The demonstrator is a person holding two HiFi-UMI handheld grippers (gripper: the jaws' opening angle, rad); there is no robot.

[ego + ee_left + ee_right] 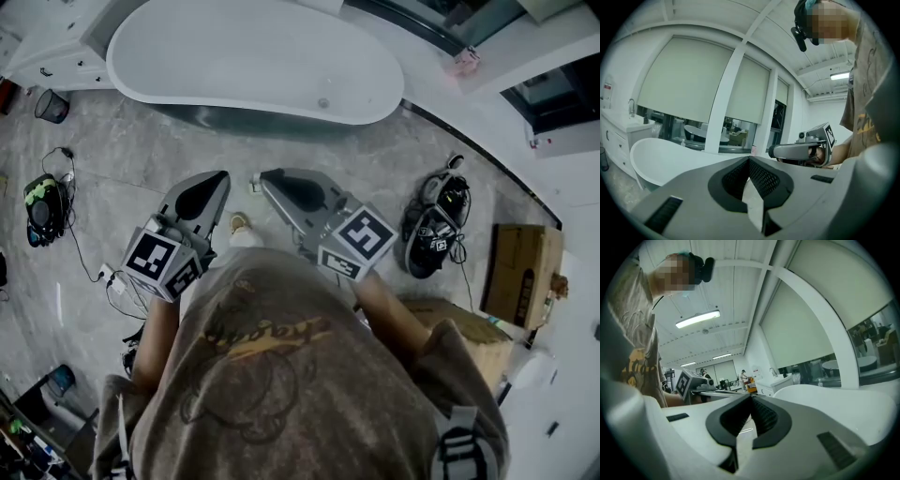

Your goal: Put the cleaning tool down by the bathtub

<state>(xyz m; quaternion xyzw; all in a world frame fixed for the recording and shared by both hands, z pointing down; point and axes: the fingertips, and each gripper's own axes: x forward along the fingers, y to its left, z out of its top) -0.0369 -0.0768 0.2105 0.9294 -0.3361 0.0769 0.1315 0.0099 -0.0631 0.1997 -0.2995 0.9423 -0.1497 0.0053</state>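
Left gripper (217,180): jaws together, tips meeting, nothing between them; held out in front of the person, above the floor (112,159)
Right gripper (270,178): jaws pressed together, empty; just beside the left one; both point toward the bathtub (187,89)
Cleaning tool: cannot be made out in any view; neither gripper carries it; a small pale thing (255,178) lies on the floor near the tub, too small to tell what it is
Task state: as a judgement, nothing is in hand to put down; whether the tool already lies by the tub or has not been fetched, I cannot tell
Handling: unseen, so only a guess; such a tool is likely light, with a stiff handle and a softer working end; the handle near its middle would be the place to grip; a wet or smooth handle may slip between the pads
Bathtub: white, oval, freestanding, empty; drain (323,103) toward its right end
Floor clutter: black bags (436,225) to the right; cardboard boxes (520,272) beyond them; a dark bin (52,105) at the left, well apart from the grippers
Markers: black-and-white squares on the left cube (159,262) and the right cube (361,239); patterns, not letters
Shirt print (272,337): a faded drawing with a curved band of lettering; unreadable
Boxes: dark print on the side; too small to read
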